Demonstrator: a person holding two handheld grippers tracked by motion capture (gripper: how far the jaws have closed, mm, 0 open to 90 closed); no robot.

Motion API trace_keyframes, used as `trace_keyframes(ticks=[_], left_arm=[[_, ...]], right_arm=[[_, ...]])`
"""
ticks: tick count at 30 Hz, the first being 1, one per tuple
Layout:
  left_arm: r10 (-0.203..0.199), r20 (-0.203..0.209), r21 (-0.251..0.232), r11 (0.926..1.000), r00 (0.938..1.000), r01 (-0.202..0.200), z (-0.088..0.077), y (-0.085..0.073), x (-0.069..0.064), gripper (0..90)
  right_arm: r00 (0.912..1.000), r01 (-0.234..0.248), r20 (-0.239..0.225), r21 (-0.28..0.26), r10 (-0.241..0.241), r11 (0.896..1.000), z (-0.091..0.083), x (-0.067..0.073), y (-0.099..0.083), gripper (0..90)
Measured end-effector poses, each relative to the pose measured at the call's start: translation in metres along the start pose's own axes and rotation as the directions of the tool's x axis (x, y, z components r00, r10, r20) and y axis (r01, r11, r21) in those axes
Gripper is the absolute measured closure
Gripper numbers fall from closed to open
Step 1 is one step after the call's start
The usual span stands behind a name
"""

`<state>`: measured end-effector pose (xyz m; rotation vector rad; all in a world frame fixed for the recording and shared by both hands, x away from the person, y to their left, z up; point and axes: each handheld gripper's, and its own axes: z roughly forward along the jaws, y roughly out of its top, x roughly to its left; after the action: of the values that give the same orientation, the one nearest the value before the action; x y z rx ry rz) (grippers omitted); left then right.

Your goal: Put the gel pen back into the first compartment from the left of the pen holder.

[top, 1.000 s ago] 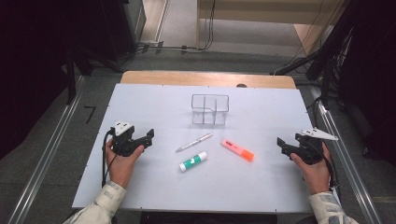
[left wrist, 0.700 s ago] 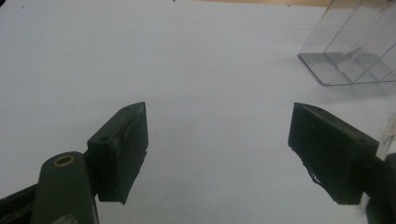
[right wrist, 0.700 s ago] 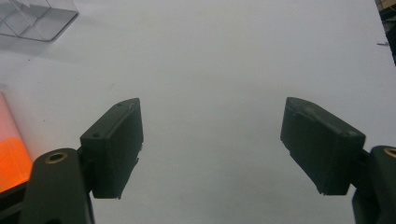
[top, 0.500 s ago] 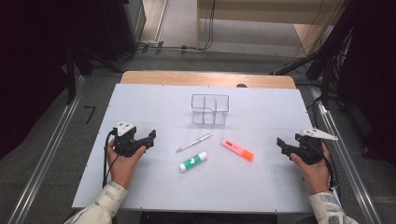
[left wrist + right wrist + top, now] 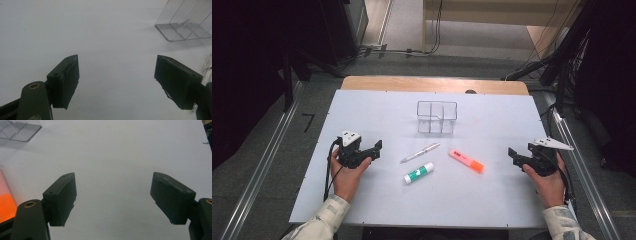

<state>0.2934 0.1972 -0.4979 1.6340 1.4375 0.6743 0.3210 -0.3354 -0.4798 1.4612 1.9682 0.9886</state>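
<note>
With both sets of jaws open and empty, the left gripper [image 5: 374, 148] faces the pen [image 5: 419, 152] lying just ahead on the counter [image 5: 492, 195], so the approach step likely calls for closing that gap.

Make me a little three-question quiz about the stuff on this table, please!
1. True or false: the left gripper is holding the pen.
2. Which thing lies closest to the right gripper?
A. the green-and-white glue stick
B. the orange highlighter
C. the clear box
3. Fill in the gap: the clear box with compartments has ____ inside it.

Key
1. False. Its jaws stand open with nothing between them, and the pen lies on the white table apart from it.
2. B. The highlighter lies on the right gripper's side of the table.
3. Nothing. The pen, glue stick and highlighter all lie on the table in front of it.
</note>
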Motion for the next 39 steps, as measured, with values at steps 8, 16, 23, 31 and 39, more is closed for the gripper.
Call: trace_keyframes(ticks=[8, 16, 23, 31, 39], left_arm=[[0.027, 0.01, 0.012, 0.9996, 0.9996, -0.027, 0.004, -0.001, -0.006, 21.6], [0.06, 0.017, 0.023, 0.9979, 0.9981, -0.06, 0.009, -0.003, -0.012, 21.6], [0.094, 0.031, 0.032, 0.995, 0.9951, -0.095, 0.014, -0.004, -0.019, 21.6], [0.109, 0.061, 0.029, 0.9934, 0.9922, -0.111, 0.014, -0.003, -0.026, 21.6], [0.128, 0.104, 0.038, 0.9904, 0.9863, -0.133, 0.017, -0.006, -0.035, 21.7]], right_arm=[[1.0, -0.001, 0.005, 0.005, 0.001, 1.0, 0.0, 0.0, 0.0, 19.5], [1.0, 0.003, 0.002, 0.005, -0.003, 1.0, 0.001, 0.001, 0.0, 19.5], [1.0, 0.004, 0.002, 0.007, -0.004, 1.0, 0.001, 0.001, 0.0, 19.5], [1.0, 0.005, 0.002, 0.008, -0.005, 1.0, 0.001, 0.001, 0.0, 19.4], [1.0, 0.003, 0.001, 0.01, -0.003, 1.0, 0.002, 0.002, 0.0, 19.4]])
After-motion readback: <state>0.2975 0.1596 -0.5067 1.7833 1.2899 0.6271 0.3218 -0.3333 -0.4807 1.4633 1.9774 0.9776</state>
